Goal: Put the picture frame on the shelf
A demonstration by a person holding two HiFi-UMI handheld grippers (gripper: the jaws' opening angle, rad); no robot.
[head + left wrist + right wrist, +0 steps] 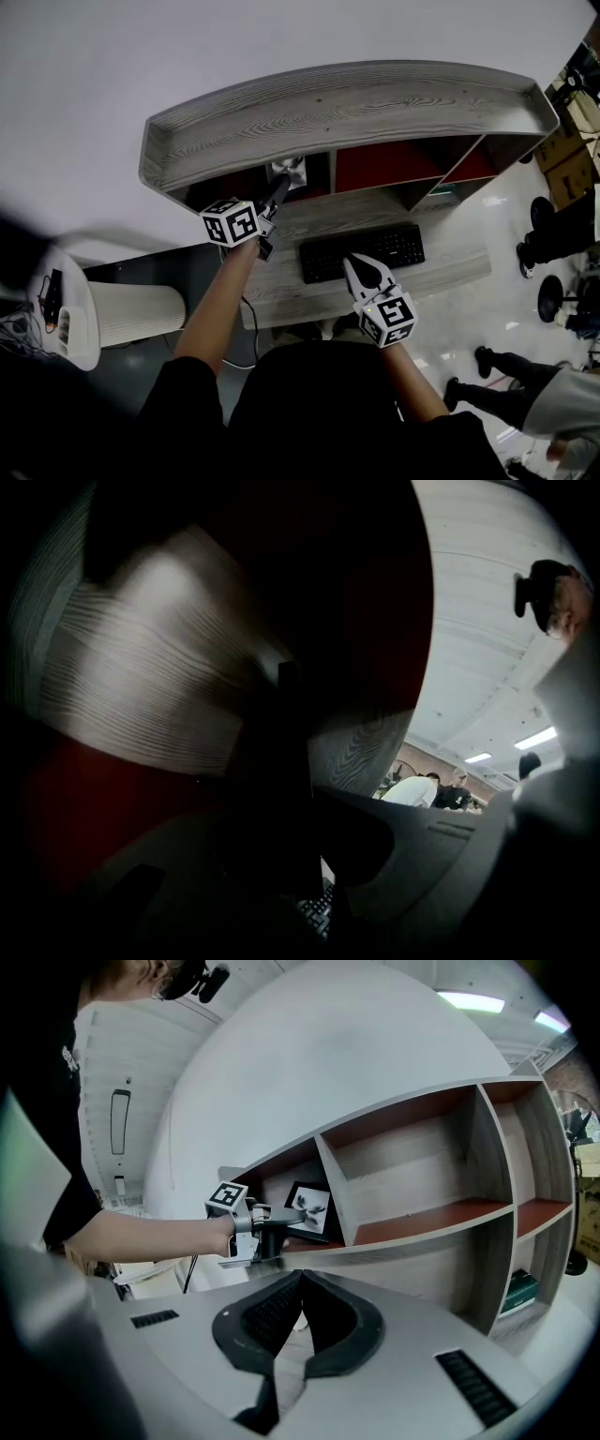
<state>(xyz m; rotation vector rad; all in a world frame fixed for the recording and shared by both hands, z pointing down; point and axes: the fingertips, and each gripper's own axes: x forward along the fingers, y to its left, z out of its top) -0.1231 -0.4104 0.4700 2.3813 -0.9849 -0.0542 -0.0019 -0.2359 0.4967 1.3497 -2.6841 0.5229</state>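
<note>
The picture frame [289, 172], black-edged with a pale print, stands in the leftmost red-backed compartment of the grey wood shelf [347, 103]. My left gripper [280, 188] reaches into that compartment and is shut on the frame's left edge. In the right gripper view the frame [311, 1208] leans upright on the shelf board [422, 1232], with the left gripper [292, 1214] at its side. The left gripper view is dark; the frame [289, 705] shows edge-on between the jaws. My right gripper [353, 262] [300, 1277] hangs shut and empty above the keyboard [366, 248].
The shelf stands on a grey wood desk [450, 270]. A white ribbed cylinder [141, 312] stands on the floor to the left. A green box [518, 1290] lies in a lower right compartment. People's legs and shoes [506, 389] are at the right.
</note>
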